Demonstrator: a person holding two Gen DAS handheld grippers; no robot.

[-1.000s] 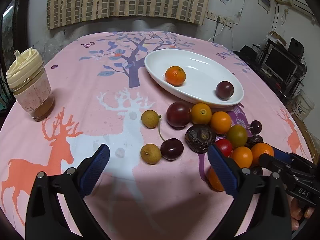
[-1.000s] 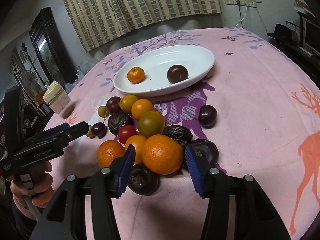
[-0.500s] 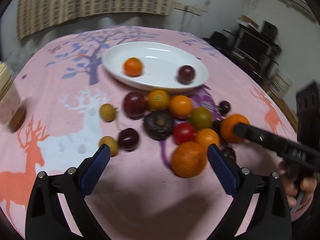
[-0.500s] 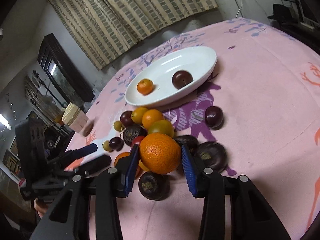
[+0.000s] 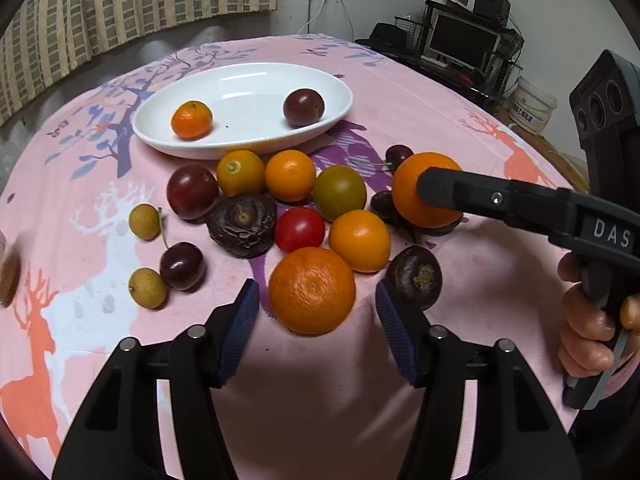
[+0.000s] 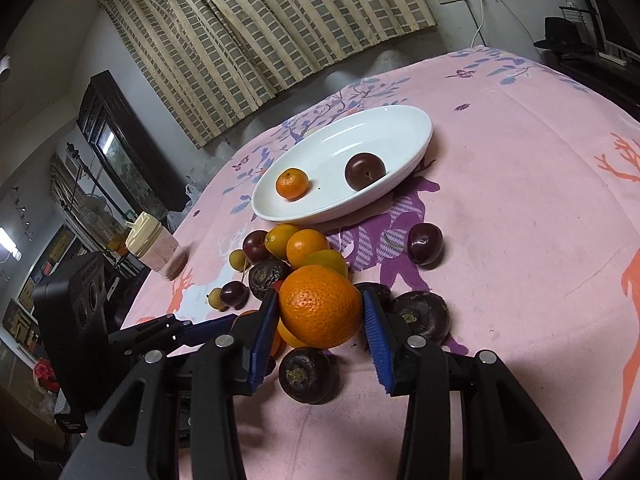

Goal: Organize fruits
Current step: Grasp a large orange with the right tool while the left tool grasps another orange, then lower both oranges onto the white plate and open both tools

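Observation:
A white oval dish [image 5: 336,92] [image 6: 416,124] holds a small tangerine [image 5: 191,119] and a dark plum [image 5: 303,107]. In front of it lies a pile of several oranges, plums, a red tomato [image 5: 299,229] and dark passion fruits. My right gripper [image 6: 320,314] is shut on a large orange [image 6: 320,306] [image 5: 416,196] and holds it above the pile. My left gripper [image 5: 316,306] is open, its pads either side of another large orange [image 5: 312,290] on the cloth, apart from it.
The table has a pink cloth with deer prints [image 5: 520,152]. A cream-lidded jar [image 6: 154,246] stands at the left. Two longans [image 5: 146,222] and a cherry [image 5: 183,266] lie left of the pile. A lone plum [image 6: 425,243] lies right of it.
My right gripper closed on the large orange and lifted it off the pile. My left gripper swung right and moved in until its open pads flank the other large orange.

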